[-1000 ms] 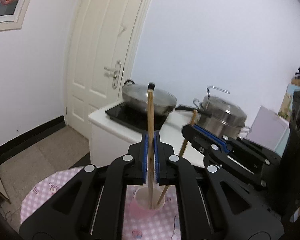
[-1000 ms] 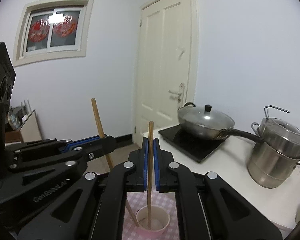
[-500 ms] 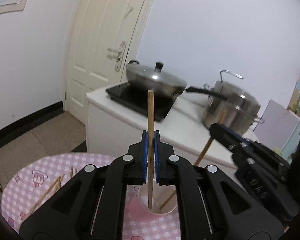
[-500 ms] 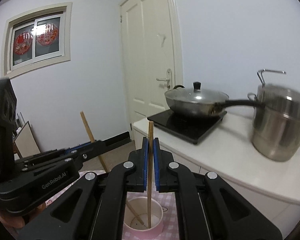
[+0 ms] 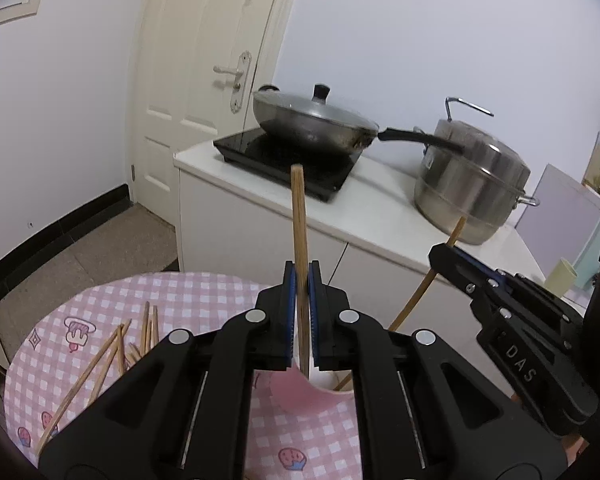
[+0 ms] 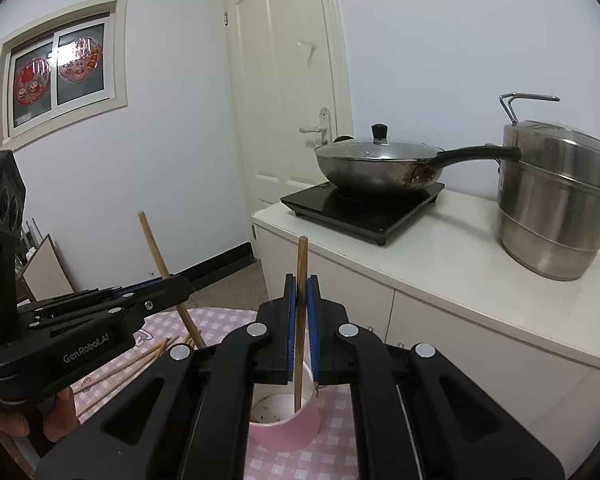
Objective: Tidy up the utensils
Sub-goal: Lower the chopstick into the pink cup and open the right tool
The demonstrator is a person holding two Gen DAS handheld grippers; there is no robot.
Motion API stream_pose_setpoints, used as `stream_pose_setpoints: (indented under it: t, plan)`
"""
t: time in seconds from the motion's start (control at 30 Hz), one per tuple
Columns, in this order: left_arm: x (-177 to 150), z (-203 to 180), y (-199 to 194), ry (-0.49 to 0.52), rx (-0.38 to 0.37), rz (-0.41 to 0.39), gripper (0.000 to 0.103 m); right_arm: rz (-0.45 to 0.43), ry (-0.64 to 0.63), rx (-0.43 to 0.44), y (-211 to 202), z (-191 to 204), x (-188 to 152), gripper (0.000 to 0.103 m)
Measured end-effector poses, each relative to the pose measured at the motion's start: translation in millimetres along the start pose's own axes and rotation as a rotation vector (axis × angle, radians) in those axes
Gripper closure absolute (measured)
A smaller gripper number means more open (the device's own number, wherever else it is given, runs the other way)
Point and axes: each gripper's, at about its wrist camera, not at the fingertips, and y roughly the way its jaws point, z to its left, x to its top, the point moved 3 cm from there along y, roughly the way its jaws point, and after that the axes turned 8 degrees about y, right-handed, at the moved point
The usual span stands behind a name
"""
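Note:
My left gripper (image 5: 300, 276) is shut on an upright wooden chopstick (image 5: 299, 220) whose lower end reaches into the pink cup (image 5: 288, 390) on the checked tablecloth. My right gripper (image 6: 300, 284) is shut on a second chopstick (image 6: 302, 256), its tip inside the same cup (image 6: 288, 428). In the left wrist view the right gripper (image 5: 440, 252) comes in from the right, and its chopstick (image 5: 416, 300) slants down into the cup. The right wrist view shows the left gripper (image 6: 184, 286) at the left with its chopstick (image 6: 152, 240). Several loose chopsticks (image 5: 112, 352) lie left of the cup.
Behind the round table (image 5: 204, 292) runs a white counter (image 6: 440, 272) with a lidded wok (image 6: 376, 164) on a black hob and a steel steamer pot (image 6: 556, 208). A white door (image 6: 288, 80) stands beyond. A hand (image 6: 56, 412) holds the left gripper.
Both grippers have come down with their chopsticks, whose lower ends now sit deeper in the pink cup. The tablecloth and the loose chopsticks have come into view.

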Motion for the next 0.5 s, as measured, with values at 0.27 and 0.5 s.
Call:
stream_pose_setpoints:
  t: [0.27,0.5]
  plan:
    - [-4,0,-11,0.009,-0.007,0.018,0.07,0.007,-0.005,-0.003,-10,1,-2,0.098]
    - [-7,-2,-27,0.043,0.006,0.019,0.058,0.007,-0.008,-0.005,-21,5,-3,0.083]
